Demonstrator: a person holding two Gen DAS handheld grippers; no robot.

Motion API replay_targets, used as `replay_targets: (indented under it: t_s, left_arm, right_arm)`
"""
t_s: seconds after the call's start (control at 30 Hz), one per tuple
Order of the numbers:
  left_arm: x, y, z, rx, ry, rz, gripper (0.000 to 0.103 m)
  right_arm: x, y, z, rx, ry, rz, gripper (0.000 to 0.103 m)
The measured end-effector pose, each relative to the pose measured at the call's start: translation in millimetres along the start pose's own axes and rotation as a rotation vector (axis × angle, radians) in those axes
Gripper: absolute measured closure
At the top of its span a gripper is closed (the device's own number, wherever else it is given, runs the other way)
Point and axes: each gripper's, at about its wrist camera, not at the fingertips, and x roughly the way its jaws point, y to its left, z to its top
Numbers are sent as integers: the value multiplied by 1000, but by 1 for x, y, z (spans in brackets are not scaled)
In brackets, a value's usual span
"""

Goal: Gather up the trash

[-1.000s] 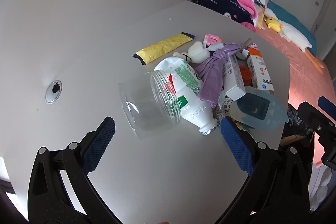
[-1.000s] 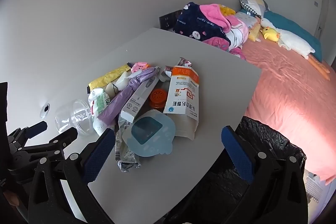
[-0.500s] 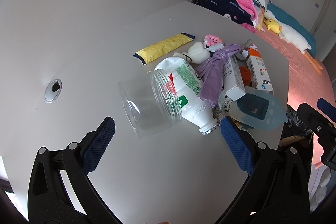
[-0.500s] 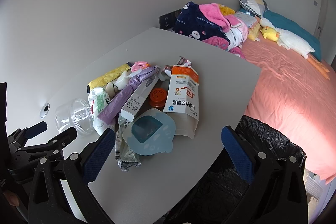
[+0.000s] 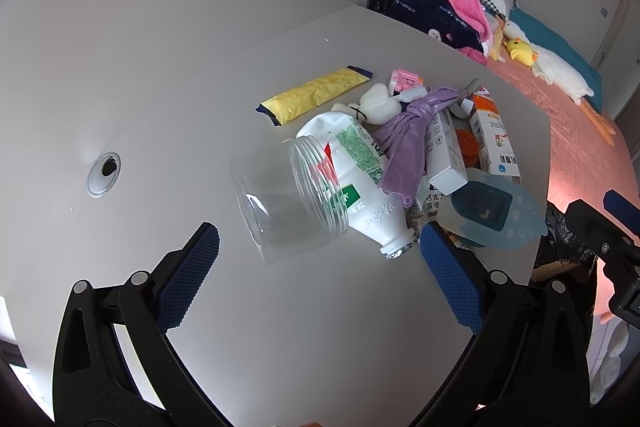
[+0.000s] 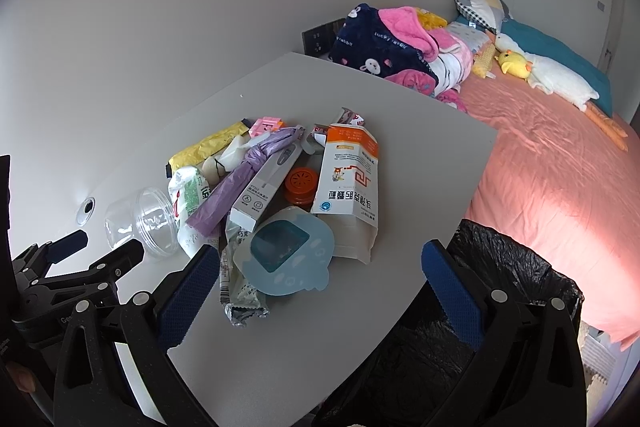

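The left gripper, fingers spread wide, faces the clear jar at 12 o'clock; it could roll away.

White table — clear jar, trash pile

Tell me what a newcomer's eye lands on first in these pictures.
The heap of trash in the middle of the grey table: a clear plastic jar on its side at the near left edge, a purple bag draped over the pile, and an orange-and-white carton on the right. Next, the black-lined trash bin just off the table's right edge. Both the left gripper and right gripper hang open, holding nothing.
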Motion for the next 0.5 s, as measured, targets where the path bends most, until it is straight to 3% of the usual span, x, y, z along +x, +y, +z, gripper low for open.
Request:
replay_targets:
  t_s: [0.5]
  left_arm:
    - [-1,-1,0,5,-2,-2,6]
  right_arm:
    - [1,0,0,0,1,0,3]
